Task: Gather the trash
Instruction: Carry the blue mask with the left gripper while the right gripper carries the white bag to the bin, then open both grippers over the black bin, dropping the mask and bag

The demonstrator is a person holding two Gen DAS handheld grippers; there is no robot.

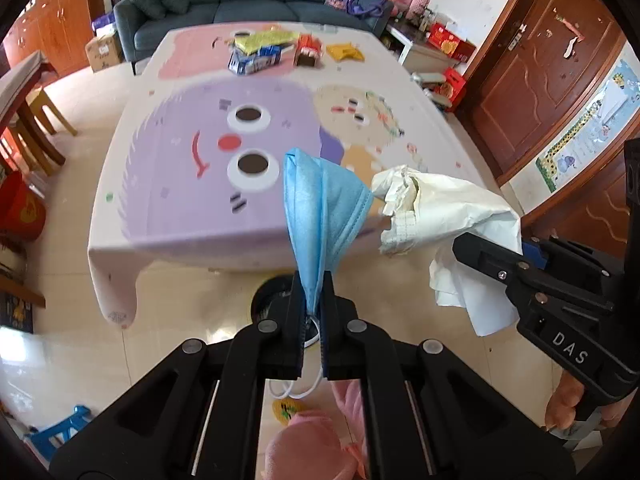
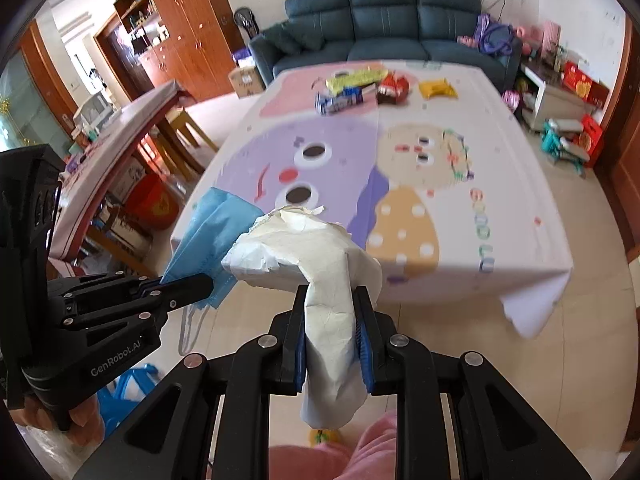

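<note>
Left wrist view: the left claw [image 1: 314, 300] is closed narrow on a blue face mask [image 1: 322, 208], which stands up and fans out from between the fingertips; its white ear loop [image 1: 294, 390] hangs below the fingers. To the right of this claw, close by but with a gap between the two items, the right claw [image 1: 476, 248] comes in from the lower right and grips a crumpled white paper wrapper [image 1: 436, 212], part of which droops beneath its fingers. Ahead of both claws is the bench [image 1: 168, 200], covered in a cartoon-print cloth. At its far end, well apart from the claws, lie a yellow-green packet [image 1: 266, 39], a blue snack wrapper [image 1: 254, 62], a red box [image 1: 309, 51] and a yellow packet [image 1: 345, 52]. Below the left claw, on the floor, a dark round opening [image 1: 274, 292] shows, partly hidden by the fingers; what it is I cannot tell.

Right wrist view: the right claw [image 2: 330, 308] is clamped on the white paper wrapper [image 2: 304, 244], which bulges up and curls to the left above the fingertips and hangs out below them. To its left, the left claw [image 2: 200, 280] holds the blue face mask [image 2: 216, 232], and here the mask appears to sit just behind the wrapper's edge. The bench [image 2: 520, 208] lies ahead, and the same wrappers rest at its far end before a dark blue sofa [image 2: 384, 20].
</note>
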